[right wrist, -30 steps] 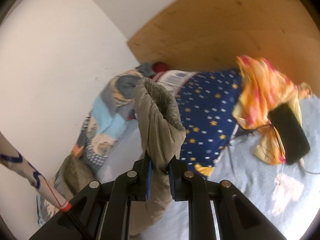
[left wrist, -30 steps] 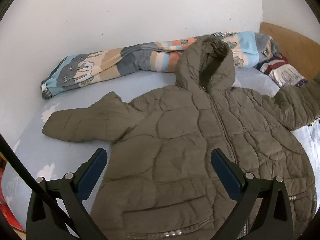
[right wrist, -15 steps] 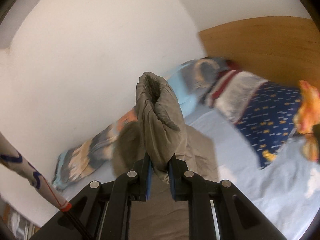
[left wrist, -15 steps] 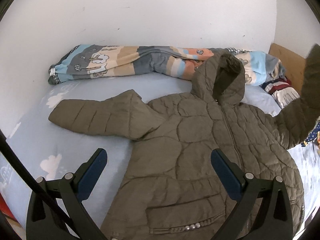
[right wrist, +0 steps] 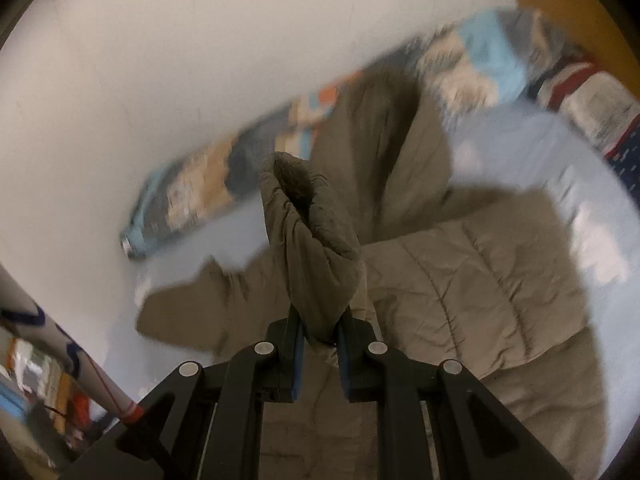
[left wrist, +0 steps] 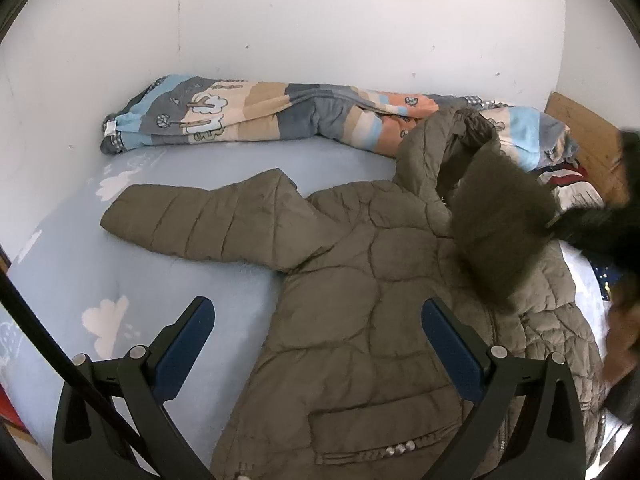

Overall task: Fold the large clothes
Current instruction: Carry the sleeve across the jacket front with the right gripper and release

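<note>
Left gripper [left wrist: 318, 334], seen from its own wrist camera, has its two blue-padded fingers [left wrist: 184, 346] spread wide apart with nothing between them, held above the lower front of an olive puffer jacket [left wrist: 360, 320]. That jacket lies front-up on a pale blue bed sheet [left wrist: 80, 272] with white cloud prints, its zip closed and its hood [left wrist: 440, 152] toward the wall. One sleeve [left wrist: 200, 224] stretches flat across the sheet to the picture's left. The other sleeve [left wrist: 500, 232] is lifted and blurred, hanging over the jacket's chest near the hood. A rolled patterned quilt [left wrist: 280, 116] lies along the white wall [left wrist: 320, 20] behind the jacket, touching the hood. A wooden headboard [left wrist: 580, 136] shows at far right, with a dark blurred shape in front of it that I cannot identify.

From the right wrist camera, the right gripper [right wrist: 320, 328] is clamped on the cuff [right wrist: 312, 232] of the lifted sleeve, the fabric bunched upward between its pads. Below it the jacket's body spreads over the sheet, blurred. The quilt [right wrist: 200, 184] and the wall [right wrist: 160, 60] lie beyond, and a striped pillow [right wrist: 592, 96] sits at upper right.
</note>
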Tool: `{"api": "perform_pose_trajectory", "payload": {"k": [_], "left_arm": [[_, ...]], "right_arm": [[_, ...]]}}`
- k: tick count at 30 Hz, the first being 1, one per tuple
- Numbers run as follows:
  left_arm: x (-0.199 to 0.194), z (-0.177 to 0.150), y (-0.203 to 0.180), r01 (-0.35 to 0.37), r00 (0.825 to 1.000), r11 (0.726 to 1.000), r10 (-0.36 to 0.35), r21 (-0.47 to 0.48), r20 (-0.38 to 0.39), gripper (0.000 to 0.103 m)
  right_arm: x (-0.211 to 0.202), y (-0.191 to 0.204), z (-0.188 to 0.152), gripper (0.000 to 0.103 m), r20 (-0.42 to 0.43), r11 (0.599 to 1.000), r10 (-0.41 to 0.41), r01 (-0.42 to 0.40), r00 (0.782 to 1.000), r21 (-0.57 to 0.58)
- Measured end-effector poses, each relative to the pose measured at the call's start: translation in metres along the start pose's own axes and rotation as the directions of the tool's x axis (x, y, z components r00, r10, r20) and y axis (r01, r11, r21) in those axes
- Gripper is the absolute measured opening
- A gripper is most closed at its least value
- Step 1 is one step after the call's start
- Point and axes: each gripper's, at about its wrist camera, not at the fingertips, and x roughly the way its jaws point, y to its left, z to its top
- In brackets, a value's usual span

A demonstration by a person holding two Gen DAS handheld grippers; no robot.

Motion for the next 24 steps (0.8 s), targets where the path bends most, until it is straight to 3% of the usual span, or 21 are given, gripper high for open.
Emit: {"api": "perform_pose_trajectory", "payload": {"k": [6,10,14,15,18,22,24], "left_arm": [[0.002,0.0,-0.003,0.002,1.0,1.0,-0.002,0.005,-0.002,0.103],[0.007,0.001,-0.007,0.007,1.0,1.0,-0.007,0.008,-0.011,0.103],[0.011,0.002,-0.01,0.014,1.0,1.0,-0.014,0.002,-0.019,0.103],[0.013,0.003,-0.011,0.016,1.0,1.0,-0.016,0.002,-0.02,0.103],[0.017,0.002,-0.015,0.013,0.999,1.0,-0.013,0.004,-0.03,0.103],[0.025,-0.001,-0.021,0.016,0.998,1.0,-0.016,0.004,-0.056,0.103],[0.028,-0.003,-0.024,0.011,0.998,1.0,-0.01,0.018,-0.062,0.103]], "right_arm": [[0.075,0.001,-0.04,0.016,-0.107,1.0,-0.016,0.013,0.994,-0.029],[0.085,0.004,-0.046,0.021,-0.149,0.999,0.026,-0.032,0.988,-0.036],[0.061,0.008,-0.035,0.065,-0.172,0.986,0.141,-0.154,0.975,-0.062],[0.051,0.01,-0.033,0.07,-0.165,0.982,0.153,-0.168,0.974,-0.082],[0.021,0.005,-0.021,0.07,-0.129,0.973,0.179,-0.195,0.975,-0.124],[-0.001,-0.039,0.008,0.07,-0.016,0.996,0.006,-0.007,1.0,-0.086],[0.002,-0.073,0.022,0.054,0.002,0.987,-0.15,0.15,0.989,-0.05]]}}
